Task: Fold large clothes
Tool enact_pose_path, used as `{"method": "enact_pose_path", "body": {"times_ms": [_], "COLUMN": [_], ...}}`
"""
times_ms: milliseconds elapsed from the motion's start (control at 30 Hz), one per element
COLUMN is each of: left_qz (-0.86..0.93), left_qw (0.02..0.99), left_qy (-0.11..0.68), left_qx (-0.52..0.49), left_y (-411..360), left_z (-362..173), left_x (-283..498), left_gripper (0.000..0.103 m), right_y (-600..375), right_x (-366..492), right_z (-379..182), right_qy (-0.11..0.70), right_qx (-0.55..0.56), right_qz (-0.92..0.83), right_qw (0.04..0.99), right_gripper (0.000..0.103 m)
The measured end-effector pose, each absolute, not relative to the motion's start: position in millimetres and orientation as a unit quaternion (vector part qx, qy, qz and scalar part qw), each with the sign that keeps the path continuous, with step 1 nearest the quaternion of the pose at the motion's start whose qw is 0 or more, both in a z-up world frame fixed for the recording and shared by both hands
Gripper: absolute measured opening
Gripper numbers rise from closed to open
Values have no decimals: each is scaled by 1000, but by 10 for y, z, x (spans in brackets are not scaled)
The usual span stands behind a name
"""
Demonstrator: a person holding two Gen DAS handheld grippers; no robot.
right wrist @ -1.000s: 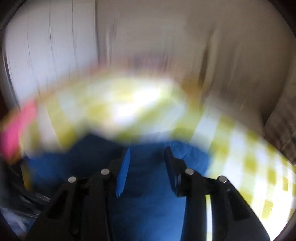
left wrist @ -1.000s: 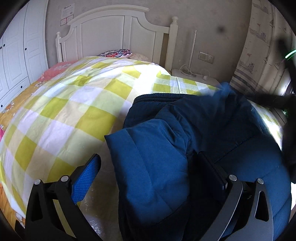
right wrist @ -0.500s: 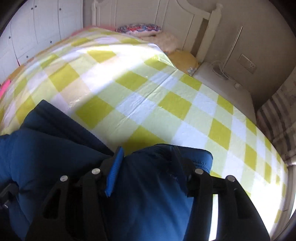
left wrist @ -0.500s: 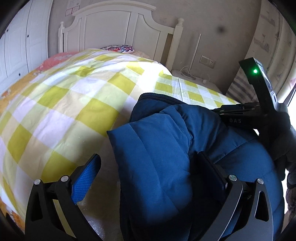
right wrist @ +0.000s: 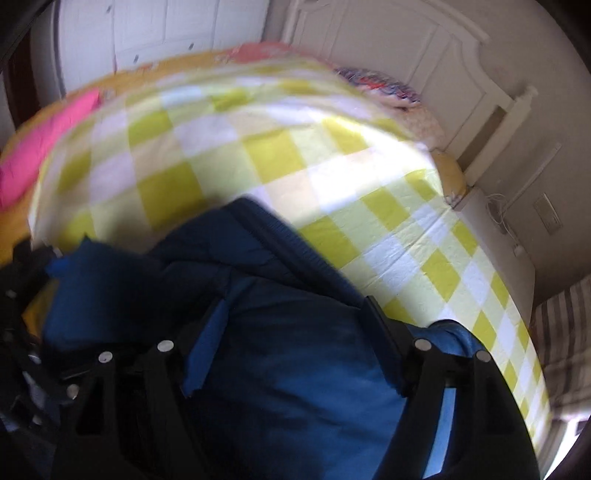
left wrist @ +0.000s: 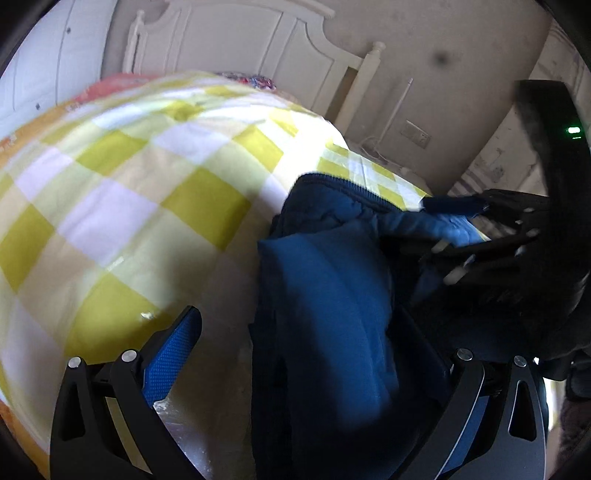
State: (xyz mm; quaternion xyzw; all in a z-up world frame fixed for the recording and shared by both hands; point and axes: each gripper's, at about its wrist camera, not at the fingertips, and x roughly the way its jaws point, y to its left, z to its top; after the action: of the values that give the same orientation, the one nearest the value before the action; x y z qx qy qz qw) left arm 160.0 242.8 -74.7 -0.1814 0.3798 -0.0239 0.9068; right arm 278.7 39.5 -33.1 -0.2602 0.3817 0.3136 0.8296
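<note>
A dark blue padded jacket (left wrist: 325,295) lies bunched on a bed with a yellow and white checked cover (left wrist: 147,192). My left gripper (left wrist: 299,332) is open wide; the jacket's folded edge lies between its fingers, nearer the right one. My right gripper (right wrist: 295,325) is open over the jacket (right wrist: 295,369), with the fabric bulging between its fingers. The right gripper also shows in the left wrist view (left wrist: 491,251) at the jacket's right side, blurred.
A white headboard (left wrist: 258,55) stands at the far end of the bed, a white wardrobe (right wrist: 147,33) to the left. A patterned pillow (right wrist: 380,85) lies near the headboard. A pink cloth (right wrist: 40,144) lies at the bed's left side.
Both views have swung. My right gripper has opened wider and moved left over the jacket, closer to my left gripper. The jacket has bunched up more between them.
</note>
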Motion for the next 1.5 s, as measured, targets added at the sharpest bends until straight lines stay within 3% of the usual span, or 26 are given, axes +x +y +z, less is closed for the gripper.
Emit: {"method": "enact_pose_path", "body": {"times_ms": [100,233,633,767,933,1133,1233,1267,1367,1500], "left_qz": [-30,-25,-14,-5,2,-17,-31,-33,-48,-88], "left_qw": [905,907,910,913,922,928,922,920,912,893], "left_qy": [382,380,382,376,346,330,336,340,352,372], "left_qx": [-183,-181,-160,-157,-176,-173,-191,-193,-205,-237], "left_y": [2444,2422,2387,2377,2392,2404,2433,2435,2481,2582], "left_z": [-756,-754,-711,-678,-637,-690,-772,-791,-848,-912], "left_x": [1563,1537,1492,1412,936,548,535,540,563,615], "left_gripper": [99,99,99,99,99,99,99,99,99,99], "right_y": [-2,-703,-1770,-1634,-1001,-12,709,934,978,450], "right_x": [2644,2434,1733,1583,1576,1825,1800,1863,1959,1885], "right_z": [-31,91,-553,-91,217,215,-158,-494,-542,-133], "right_qy": [349,333,402,310,274,324,335,376,402,364], "right_qx": [-176,-84,118,69,-54,-125,-287,-356,-344,-242], "right_qz": [322,321,326,321,325,370,347,321,322,347], "right_qw": [863,883,847,892,904,862,828,793,785,830], "right_gripper": [74,87,93,93,92,92,92,93,95,92]}}
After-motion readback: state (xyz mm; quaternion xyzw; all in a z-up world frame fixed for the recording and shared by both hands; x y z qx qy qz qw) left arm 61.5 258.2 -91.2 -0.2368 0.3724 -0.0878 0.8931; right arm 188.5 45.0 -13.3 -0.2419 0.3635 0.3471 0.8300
